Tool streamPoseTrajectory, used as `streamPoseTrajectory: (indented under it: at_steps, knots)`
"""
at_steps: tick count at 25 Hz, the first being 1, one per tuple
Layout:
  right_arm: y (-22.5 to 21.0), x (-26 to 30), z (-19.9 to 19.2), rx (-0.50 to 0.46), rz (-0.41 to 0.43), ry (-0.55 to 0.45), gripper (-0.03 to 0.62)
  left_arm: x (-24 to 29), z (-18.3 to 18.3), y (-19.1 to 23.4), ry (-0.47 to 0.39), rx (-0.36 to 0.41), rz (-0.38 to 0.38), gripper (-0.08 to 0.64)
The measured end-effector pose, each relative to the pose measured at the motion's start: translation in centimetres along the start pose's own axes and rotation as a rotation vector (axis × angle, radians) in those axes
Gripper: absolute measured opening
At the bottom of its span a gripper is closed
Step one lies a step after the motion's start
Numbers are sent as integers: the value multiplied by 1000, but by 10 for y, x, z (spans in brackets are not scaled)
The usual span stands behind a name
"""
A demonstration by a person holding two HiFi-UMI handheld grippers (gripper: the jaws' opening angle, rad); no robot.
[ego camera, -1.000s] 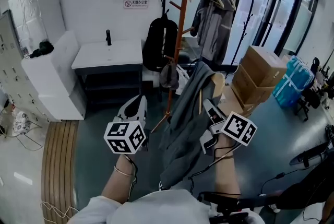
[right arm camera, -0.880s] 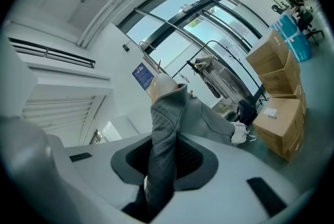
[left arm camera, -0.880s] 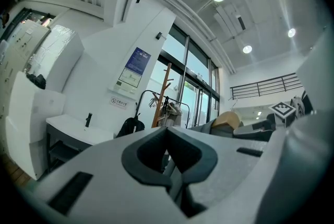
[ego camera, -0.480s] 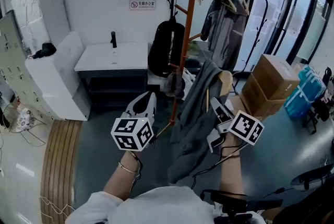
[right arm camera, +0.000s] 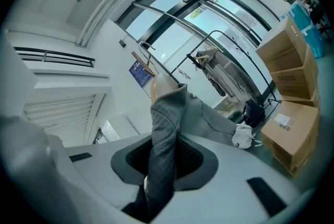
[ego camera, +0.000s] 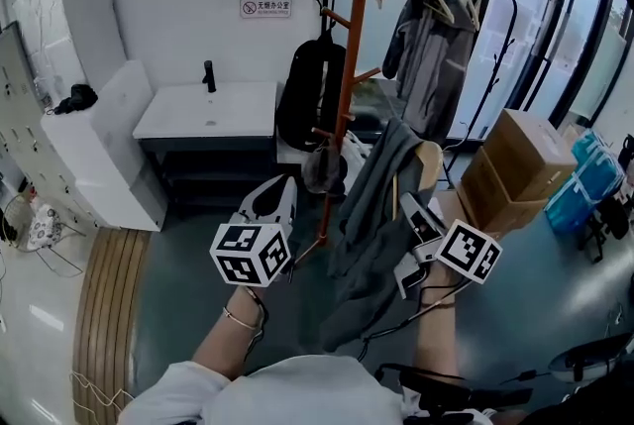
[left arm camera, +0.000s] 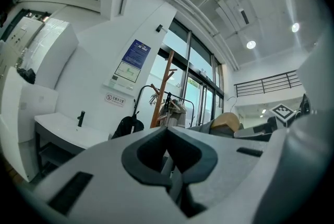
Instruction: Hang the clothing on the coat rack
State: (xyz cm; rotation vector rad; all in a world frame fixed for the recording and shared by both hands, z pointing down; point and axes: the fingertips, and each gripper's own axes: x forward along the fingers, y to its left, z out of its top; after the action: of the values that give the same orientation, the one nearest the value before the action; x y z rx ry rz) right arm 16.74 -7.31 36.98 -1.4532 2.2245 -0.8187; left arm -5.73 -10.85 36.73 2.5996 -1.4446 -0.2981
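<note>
Moved: grey fabric jacket (ego camera: 369, 215), carried nearer the orange wooden coat rack (ego camera: 349, 66) ahead.
Right gripper (ego camera: 404, 207): clamped on jacket.
Left gripper (ego camera: 277, 190): jaws together, empty.

I am pointing my left gripper (left arm camera: 168, 140) up and across the room, with its jaws closed on each other and nothing caught between them. Over their tips I am looking at the orange coat rack (left arm camera: 163, 87), with a black backpack (left arm camera: 127, 125) hanging low just to its left and a white counter (left arm camera: 62, 131) carrying a black tap (left arm camera: 81, 117) further left. To the right of the rack, a grey garment (left arm camera: 206, 126) on a wooden hanger (left arm camera: 227, 121) is showing above my jaw, and a marker cube (left arm camera: 282, 110) is showing beyond it.
</note>
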Motion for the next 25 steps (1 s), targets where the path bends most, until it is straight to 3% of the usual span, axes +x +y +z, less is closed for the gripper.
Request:
streamPoseTrajectory:
  at_steps: [6,14,17,21,25]
  knots:
    - [-19,7,11,12,0,-9,97,19,-17,-5,32,13,-15,8]
    - [-37,14,10,24,-14,-11,97,30,-32,21,63,-14,22,8]
    - [-44,21,11,49,-61,-10,97,42,-32,25,58,-21,4,8]
    - [-52,36,23,-17,-53,-13,97,64,-27,30,33,-22,-19,8]
    - [-60,53,33,13,-81,-15,97,90,-27,42,20,-46,-30,8]
